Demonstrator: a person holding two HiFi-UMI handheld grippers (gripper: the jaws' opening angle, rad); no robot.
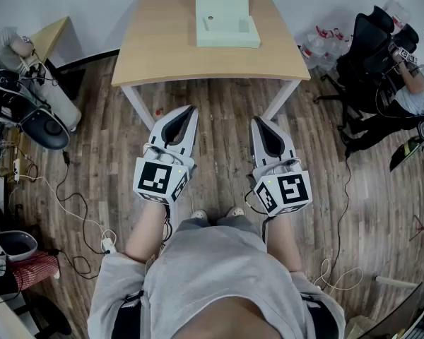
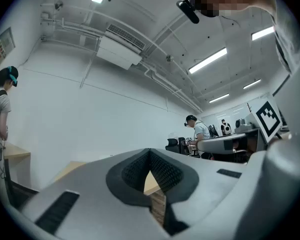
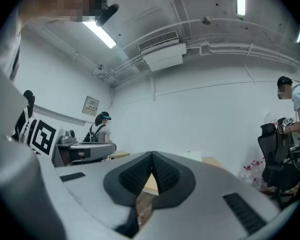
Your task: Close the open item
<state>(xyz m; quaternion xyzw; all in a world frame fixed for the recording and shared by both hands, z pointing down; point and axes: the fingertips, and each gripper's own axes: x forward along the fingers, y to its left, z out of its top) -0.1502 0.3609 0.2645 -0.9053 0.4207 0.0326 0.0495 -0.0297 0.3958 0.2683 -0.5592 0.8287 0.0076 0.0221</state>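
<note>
The left tongs [image 1: 191, 110] and right tongs [image 1: 255, 121] are hovering clenched and empty above the wooden floor [image 1: 219, 168]. Ahead of them, a tabletop [image 1: 162, 48] is carrying a pale box [image 1: 226, 16].

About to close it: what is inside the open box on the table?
The box shows a bare pale floor with one small dark spot at left; the strip behind its near wall is hidden.
</note>
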